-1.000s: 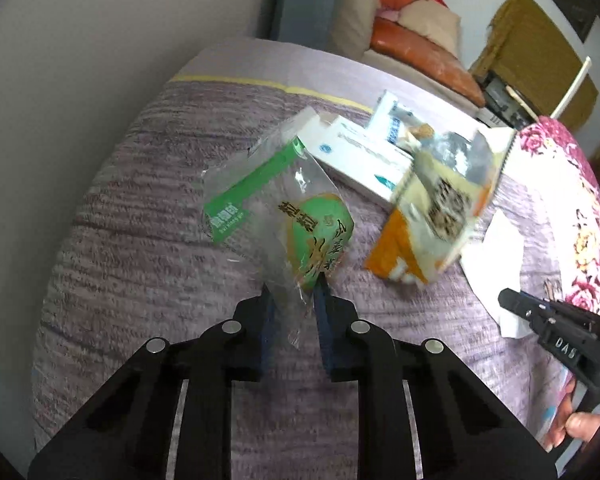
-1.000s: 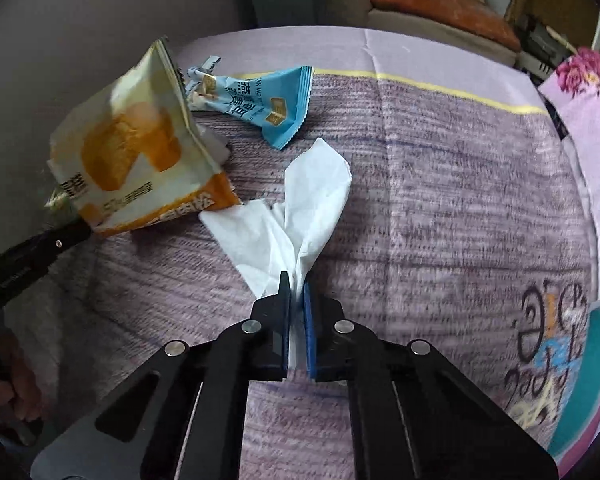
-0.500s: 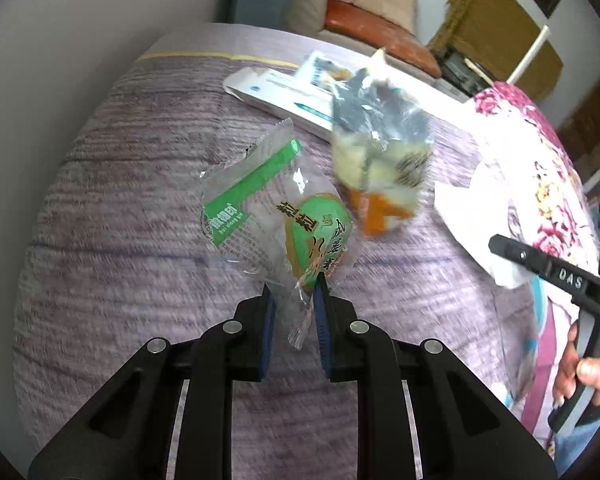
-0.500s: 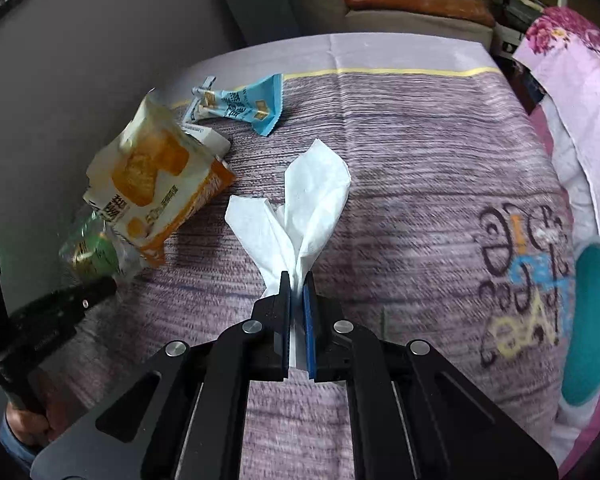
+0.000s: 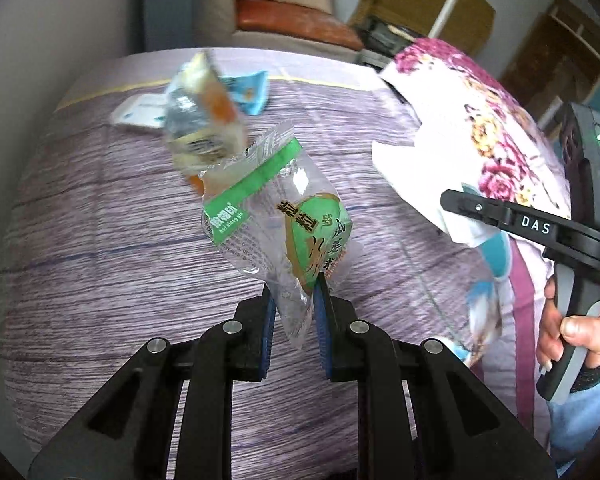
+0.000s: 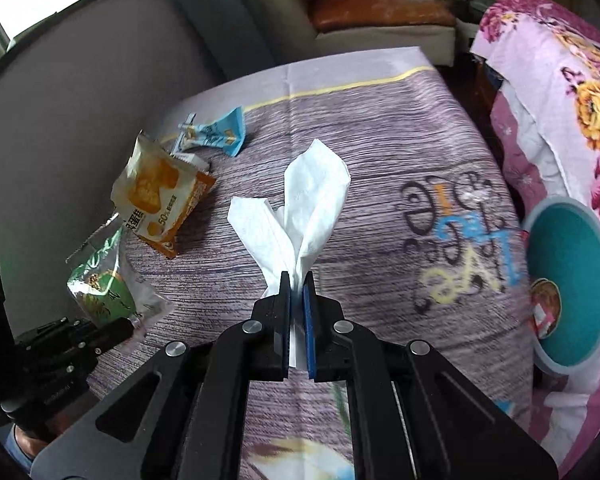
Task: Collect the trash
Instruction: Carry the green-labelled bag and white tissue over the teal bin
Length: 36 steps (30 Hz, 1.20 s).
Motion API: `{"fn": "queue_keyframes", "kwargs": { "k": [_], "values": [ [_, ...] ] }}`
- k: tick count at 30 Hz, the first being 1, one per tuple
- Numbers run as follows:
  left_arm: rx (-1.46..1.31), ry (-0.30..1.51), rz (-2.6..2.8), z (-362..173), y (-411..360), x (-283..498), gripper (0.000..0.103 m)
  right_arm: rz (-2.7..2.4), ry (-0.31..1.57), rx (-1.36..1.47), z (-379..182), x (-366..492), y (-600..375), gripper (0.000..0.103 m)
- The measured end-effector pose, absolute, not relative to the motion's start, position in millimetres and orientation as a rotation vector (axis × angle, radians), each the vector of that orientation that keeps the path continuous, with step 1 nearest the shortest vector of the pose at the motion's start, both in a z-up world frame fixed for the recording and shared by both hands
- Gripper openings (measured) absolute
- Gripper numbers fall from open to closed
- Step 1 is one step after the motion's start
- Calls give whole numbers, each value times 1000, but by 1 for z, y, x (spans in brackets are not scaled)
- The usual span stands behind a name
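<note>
My left gripper (image 5: pixel 294 300) is shut on the bottom edge of a clear snack wrapper with green print (image 5: pixel 276 216), which hangs lifted above the purple bedspread (image 5: pixel 100 260). In the right wrist view the same wrapper (image 6: pixel 104 280) shows at the lower left. My right gripper (image 6: pixel 297 280) is shut on a white tissue (image 6: pixel 312 192) that fans out in two flaps above the fingers. From the left wrist view the tissue (image 5: pixel 412 168) and the right gripper sit at the right edge. An orange snack bag (image 6: pixel 160 196), a blue wrapper (image 6: pixel 216 134) and a white box (image 5: pixel 140 114) lie on the bed.
A teal bin (image 6: pixel 580 248) with a pale rim stands at the bed's right side, with a scrap inside. A floral pink quilt (image 6: pixel 560 80) is heaped on the right. A grey wall borders the left. A person's hand (image 5: pixel 572 332) grips the right handle.
Both grippers have swung to the right and risen a little, carrying the wrapper and the tissue. The litter on the bed has slid left in view, and the teal bin has come into sight.
</note>
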State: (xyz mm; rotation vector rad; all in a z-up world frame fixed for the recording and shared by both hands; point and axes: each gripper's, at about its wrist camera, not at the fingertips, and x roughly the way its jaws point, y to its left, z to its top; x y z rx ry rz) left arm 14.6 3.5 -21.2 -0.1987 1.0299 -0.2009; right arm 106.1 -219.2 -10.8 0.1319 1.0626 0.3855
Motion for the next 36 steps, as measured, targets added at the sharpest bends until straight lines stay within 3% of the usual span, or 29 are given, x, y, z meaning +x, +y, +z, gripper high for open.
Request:
{"fn": "queue_keyframes", "kwargs": {
  "k": [19,36],
  "values": [
    [-12,1058,-399,-9,-102,75,19,220,957,272,11,88,-331,6],
    [159,1073,-532,-13,-223,111,19,60,916,412,-2,89,-439,6]
  ]
}}
